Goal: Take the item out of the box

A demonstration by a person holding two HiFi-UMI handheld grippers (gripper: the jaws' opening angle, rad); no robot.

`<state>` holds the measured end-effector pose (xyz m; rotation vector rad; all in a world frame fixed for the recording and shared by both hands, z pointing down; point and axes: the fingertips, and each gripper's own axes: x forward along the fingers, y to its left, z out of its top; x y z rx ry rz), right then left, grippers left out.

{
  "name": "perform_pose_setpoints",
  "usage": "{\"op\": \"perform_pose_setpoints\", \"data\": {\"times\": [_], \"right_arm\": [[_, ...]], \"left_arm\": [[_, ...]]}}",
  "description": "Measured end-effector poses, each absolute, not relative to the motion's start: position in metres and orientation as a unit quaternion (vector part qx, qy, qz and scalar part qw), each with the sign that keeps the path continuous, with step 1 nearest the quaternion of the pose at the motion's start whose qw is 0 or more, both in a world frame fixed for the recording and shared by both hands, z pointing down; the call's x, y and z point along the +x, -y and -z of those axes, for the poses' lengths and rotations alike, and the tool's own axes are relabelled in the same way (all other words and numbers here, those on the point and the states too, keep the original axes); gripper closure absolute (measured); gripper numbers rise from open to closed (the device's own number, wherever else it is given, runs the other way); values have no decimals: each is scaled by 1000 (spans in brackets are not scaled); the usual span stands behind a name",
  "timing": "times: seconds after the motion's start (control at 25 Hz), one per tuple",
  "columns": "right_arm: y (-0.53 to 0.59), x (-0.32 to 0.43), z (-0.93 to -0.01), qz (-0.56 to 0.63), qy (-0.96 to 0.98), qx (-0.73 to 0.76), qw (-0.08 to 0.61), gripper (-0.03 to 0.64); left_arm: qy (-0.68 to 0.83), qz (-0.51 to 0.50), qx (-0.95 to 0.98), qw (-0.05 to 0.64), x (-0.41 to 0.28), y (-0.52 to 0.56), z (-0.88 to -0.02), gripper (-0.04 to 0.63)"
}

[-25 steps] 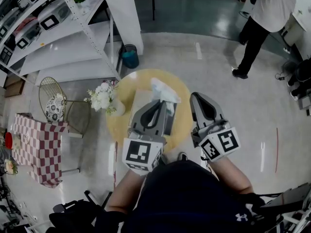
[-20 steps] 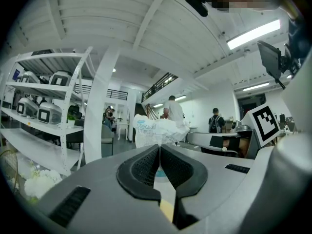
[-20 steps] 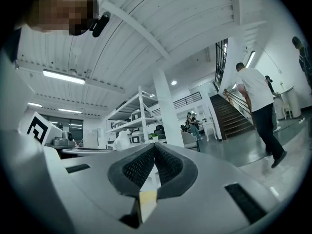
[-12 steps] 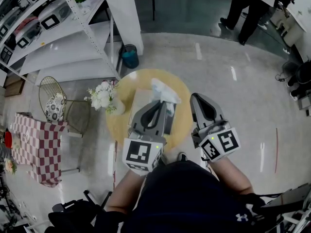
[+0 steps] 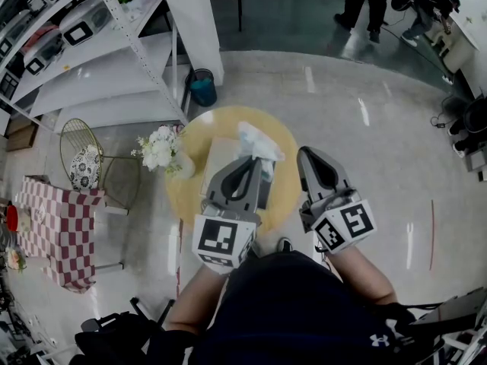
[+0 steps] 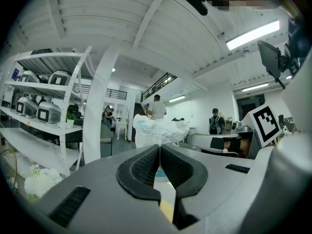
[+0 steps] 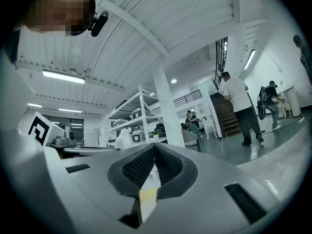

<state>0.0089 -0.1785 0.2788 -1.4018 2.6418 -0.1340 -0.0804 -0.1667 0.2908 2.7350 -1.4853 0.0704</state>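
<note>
Two grippers had jaws pressed together. Left gripper (image 5: 251, 162) (image 6: 159, 146) hovered over the pale rectangular box (image 5: 216, 157) on the round yellow tabletop (image 5: 188, 192). Its tips met the crumpled white tissue (image 5: 257, 139) (image 6: 158, 130) sticking out of the box; we couldn't tell if it was pinched. Right gripper (image 5: 313, 153) (image 7: 155, 146) held nothing, just beside the tabletop's right edge.

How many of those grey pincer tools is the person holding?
2. The left gripper reaches over the round yellow table, its tip by the white tissue. The right gripper is beside it, at the table's right edge. None looks hidden.
</note>
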Motion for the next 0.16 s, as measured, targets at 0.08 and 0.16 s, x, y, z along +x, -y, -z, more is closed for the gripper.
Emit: {"op": "perform_pose_setpoints", "data": {"times": [0.08, 0.16], "right_arm": [[178, 8, -279, 46, -880, -467, 73, 604], [177, 7, -279, 46, -880, -467, 73, 604]], "left_arm": [[476, -25, 879, 14, -81, 166, -291, 572], [477, -24, 879, 14, -82, 165, -291, 572]]}}
